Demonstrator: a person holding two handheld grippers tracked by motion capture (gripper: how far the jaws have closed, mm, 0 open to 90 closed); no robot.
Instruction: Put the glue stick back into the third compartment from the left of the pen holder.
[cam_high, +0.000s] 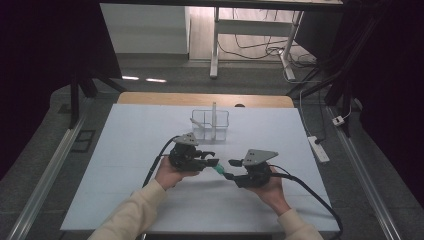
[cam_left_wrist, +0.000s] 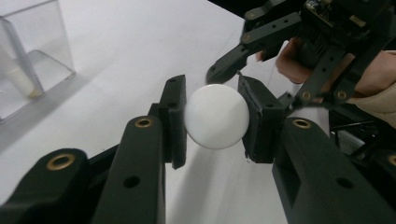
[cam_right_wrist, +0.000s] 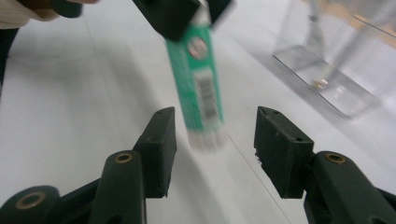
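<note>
Item: green tube (cam_right_wrist: 196, 79) with a white round cap (cam_left_wrist: 215, 116), held above the white table (cam_high: 125, 150) between the two hands, near the person's edge.

Left gripper (cam_high: 210, 159): we see its jaws clamped on the cap end, pads pressing either side of the white disc in the left gripper view.

Right gripper (cam_high: 231, 169): jaws parted, nothing pressed between them. In the right gripper view the tube's crimped tail hangs in the gap between the two pads, touching neither.

Key relation: the tube's long axis runs from the left gripper's jaws straight toward the right gripper, so the tail points into the right one's open gap. The left gripper has the tube; the right is just beside its free end. We judge that any regrasp turns on closing across that flat tail.

Clear plastic organiser (cam_high: 210, 125): farther out on the table, well apart from both grippers, a pale upright stick-like item inside.

Hard to make out: the tube's tail is blurred, its print is unreadable, and the organiser's contents stay unidentified.
</note>
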